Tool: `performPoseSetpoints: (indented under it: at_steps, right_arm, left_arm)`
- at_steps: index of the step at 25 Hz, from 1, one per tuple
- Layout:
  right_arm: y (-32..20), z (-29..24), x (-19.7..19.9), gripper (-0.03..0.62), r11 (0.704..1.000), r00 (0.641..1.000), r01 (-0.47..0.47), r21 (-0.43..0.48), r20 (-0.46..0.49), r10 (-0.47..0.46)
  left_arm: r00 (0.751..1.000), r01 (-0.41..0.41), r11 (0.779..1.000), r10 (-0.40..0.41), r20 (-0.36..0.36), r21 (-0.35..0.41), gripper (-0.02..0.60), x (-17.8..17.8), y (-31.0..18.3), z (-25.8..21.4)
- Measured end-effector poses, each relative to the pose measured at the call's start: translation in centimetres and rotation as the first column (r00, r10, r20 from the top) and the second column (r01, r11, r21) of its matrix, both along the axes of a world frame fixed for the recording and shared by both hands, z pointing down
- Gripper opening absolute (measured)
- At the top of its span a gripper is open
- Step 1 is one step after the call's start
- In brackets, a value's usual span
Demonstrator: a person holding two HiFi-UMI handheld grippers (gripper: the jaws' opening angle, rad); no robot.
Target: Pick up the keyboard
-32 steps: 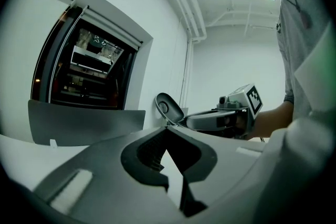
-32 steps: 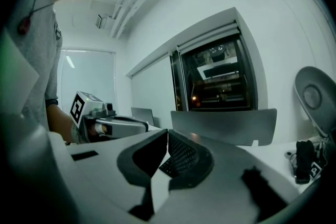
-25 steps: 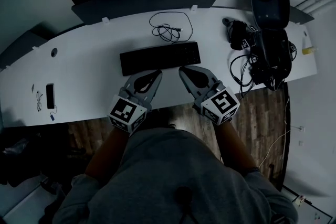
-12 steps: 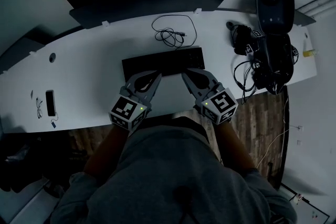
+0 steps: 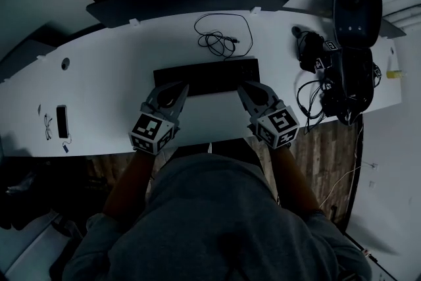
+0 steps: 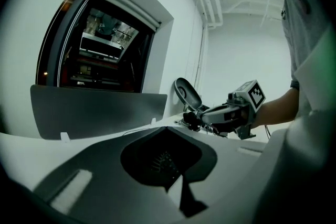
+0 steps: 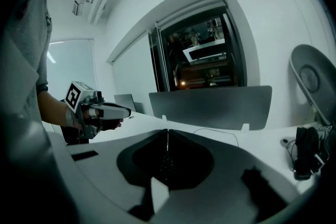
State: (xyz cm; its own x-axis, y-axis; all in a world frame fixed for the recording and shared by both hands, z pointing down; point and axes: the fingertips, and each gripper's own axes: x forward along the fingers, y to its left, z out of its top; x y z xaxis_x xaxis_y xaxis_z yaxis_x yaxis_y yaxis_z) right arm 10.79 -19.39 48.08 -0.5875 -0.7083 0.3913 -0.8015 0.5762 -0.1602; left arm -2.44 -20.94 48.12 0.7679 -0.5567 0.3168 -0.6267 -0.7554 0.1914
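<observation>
The left gripper [image 6: 163, 129] has its jaws closed tip to tip on nothing, and the right gripper [image 7: 167, 132] shows only a hairline slit between its tips. The black keyboard [image 5: 206, 76] lies flat just beneath both sets of tips. A coiled cable [image 5: 220, 41] lies beyond it on the white desk [image 5: 105, 85].

coiled cable [image 5: 221, 41] behind keyboard [image 5: 206, 76], open desk [image 5: 105, 85] left

The white curved desk surface [image 5: 99, 85] is smooth and faintly glossy. The flat black plastic keyboard [image 5: 207, 74] looks matt, and the brown plank floor [image 5: 327, 141] shows wood grain.
</observation>
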Motion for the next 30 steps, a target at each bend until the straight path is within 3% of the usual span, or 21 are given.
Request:
performPoseSetpoints:
  at_steps: [7,15,20,23,30]
  right_arm:
    - [-2.4,3.6,2.4,0.017,0.998,0.999,0.031,-0.060,-0.042,-0.034]
    - [-4.6,8.5,5.6,0.017,0.990,0.995,0.026,-0.140,-0.091,-0.039]
    - [-5.5,11.2,7.1,0.018,0.980,0.993,0.023,-0.199,-0.111,-0.046]
    - [-6.2,13.2,8.1,0.114,0.967,0.992,0.007,-0.255,-0.120,-0.039]
    - [-7.7,17.1,10.9,0.161,0.933,0.994,-0.069,-0.354,-0.104,0.034]
  left_arm:
    - [0.993,0.086,0.995,-0.081,0.091,-0.049,0.008,-2.0,-2.3,4.4]
    - [0.970,0.207,0.965,-0.181,0.162,-0.162,0.008,-4.8,-4.4,10.8]
    - [0.943,0.292,0.936,-0.247,0.224,-0.198,0.046,-7.3,-5.3,13.8]
    - [0.926,0.335,0.914,-0.274,0.260,-0.229,0.086,-8.7,-5.8,15.7]
    - [0.903,0.409,0.845,-0.318,0.290,-0.345,0.161,-11.3,-6.7,19.6]
